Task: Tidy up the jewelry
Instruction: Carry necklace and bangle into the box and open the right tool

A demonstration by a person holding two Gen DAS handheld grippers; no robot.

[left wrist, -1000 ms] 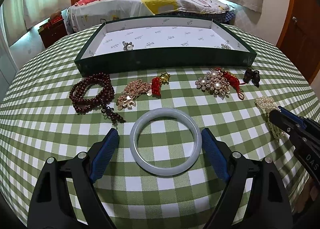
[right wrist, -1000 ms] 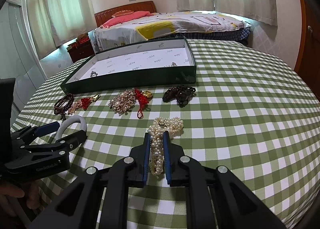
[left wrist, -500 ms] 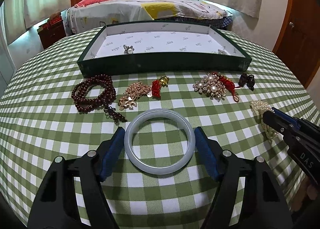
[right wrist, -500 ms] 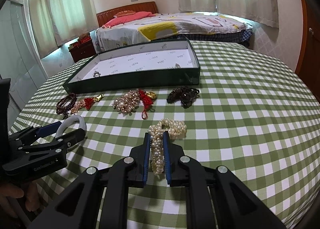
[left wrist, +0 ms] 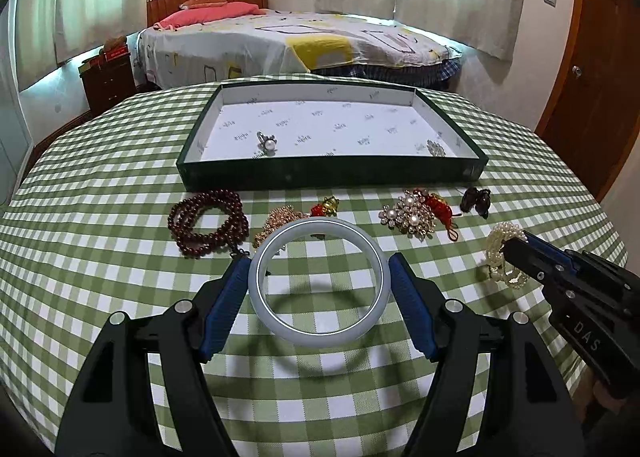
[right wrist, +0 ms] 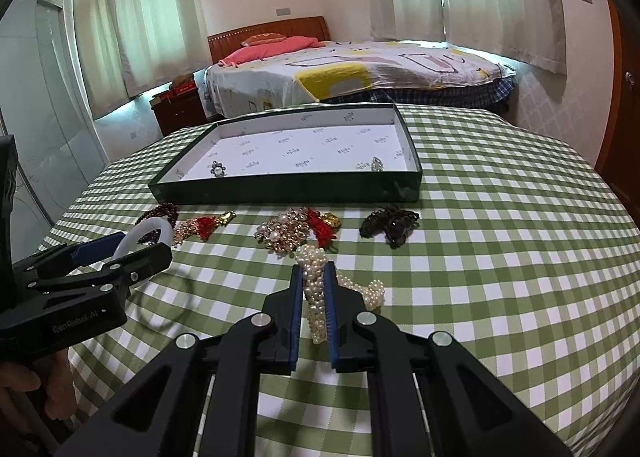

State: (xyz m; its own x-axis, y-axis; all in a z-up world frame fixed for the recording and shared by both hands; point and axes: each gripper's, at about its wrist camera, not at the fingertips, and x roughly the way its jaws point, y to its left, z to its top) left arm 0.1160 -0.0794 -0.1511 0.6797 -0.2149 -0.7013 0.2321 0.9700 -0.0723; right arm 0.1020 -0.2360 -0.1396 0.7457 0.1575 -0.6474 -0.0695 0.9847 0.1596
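Tray [left wrist: 320, 173] dead ahead, beyond jewelry row. Left gripper [left wrist: 319, 293] spread wide, clamping jade bangle [left wrist: 319, 281] across its width, lifted off cloth. Right gripper [right wrist: 314, 297] nearly closed on pearl bracelet [right wrist: 314, 281], strand lengthwise between pads.

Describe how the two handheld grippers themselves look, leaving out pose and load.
Both are black plastic. The left gripper and right gripper each have two angular fingers lined with ribbed blue pads, silver pivot bolts and triangular cut-outs. White lettering marks their sides. A bare hand grips the left one; no cables or sleeves show.
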